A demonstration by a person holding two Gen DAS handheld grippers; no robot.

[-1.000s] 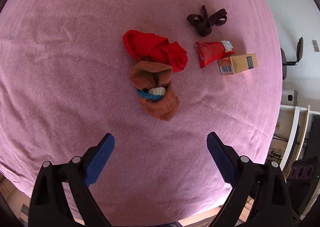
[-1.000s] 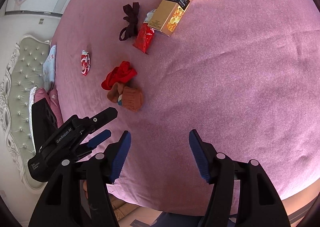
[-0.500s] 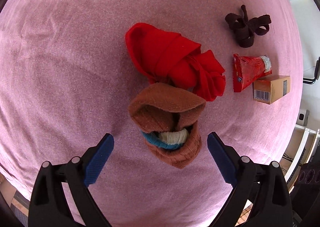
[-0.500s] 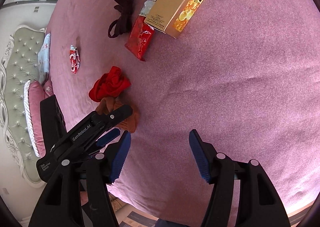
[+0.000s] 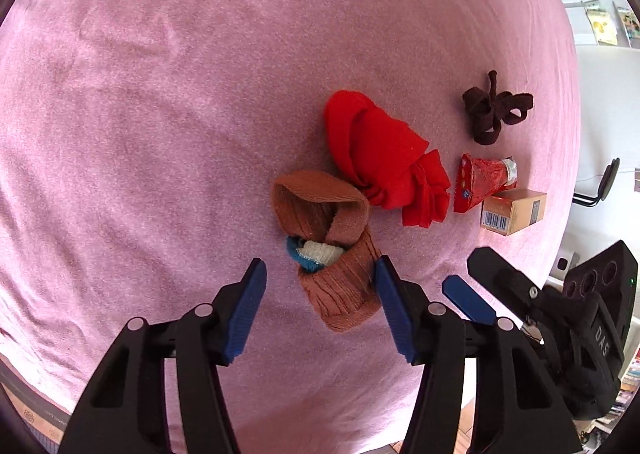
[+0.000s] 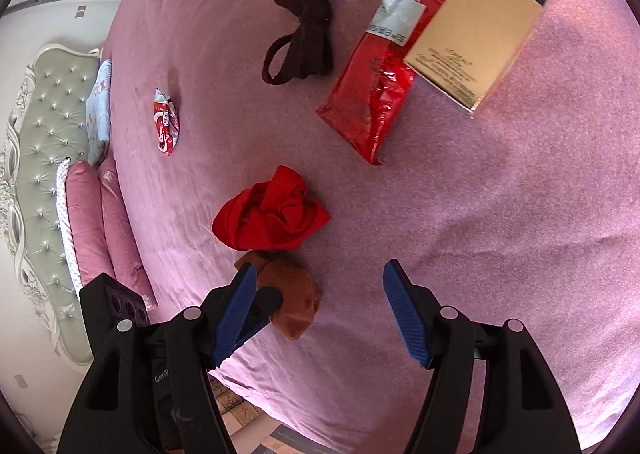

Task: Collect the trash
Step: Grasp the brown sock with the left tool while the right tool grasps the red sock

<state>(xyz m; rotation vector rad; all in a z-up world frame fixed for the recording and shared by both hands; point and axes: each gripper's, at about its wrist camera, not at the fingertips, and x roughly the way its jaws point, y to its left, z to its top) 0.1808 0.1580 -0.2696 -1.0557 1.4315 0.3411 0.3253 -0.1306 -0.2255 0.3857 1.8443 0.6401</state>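
Note:
A rolled brown sock (image 5: 332,254) with a blue and white one tucked inside lies on the pink bedspread (image 5: 160,134). My left gripper (image 5: 320,306) straddles it with its jaws closing. The right pad is at the sock's edge and the left pad is still apart from it. A red snack wrapper (image 6: 372,86) and a gold box (image 6: 484,18) lie ahead of my right gripper (image 6: 320,310). Its jaws are opening and grip nothing. A small red wrapper (image 6: 165,122) lies farther left. In the left wrist view the right gripper (image 5: 474,276) hovers just right of the sock.
A bunched red cloth (image 5: 384,158) touches the brown sock's far side. A knotted dark brown sock (image 6: 308,22) lies beyond it. The tufted headboard (image 6: 44,158) and pink pillows (image 6: 100,222) are at the left. The bed's near edge runs just below both grippers.
The left gripper came down over the brown sock and its jaws narrowed around it. The right gripper moved in closer to the wrapper and box, its jaws slightly wider.

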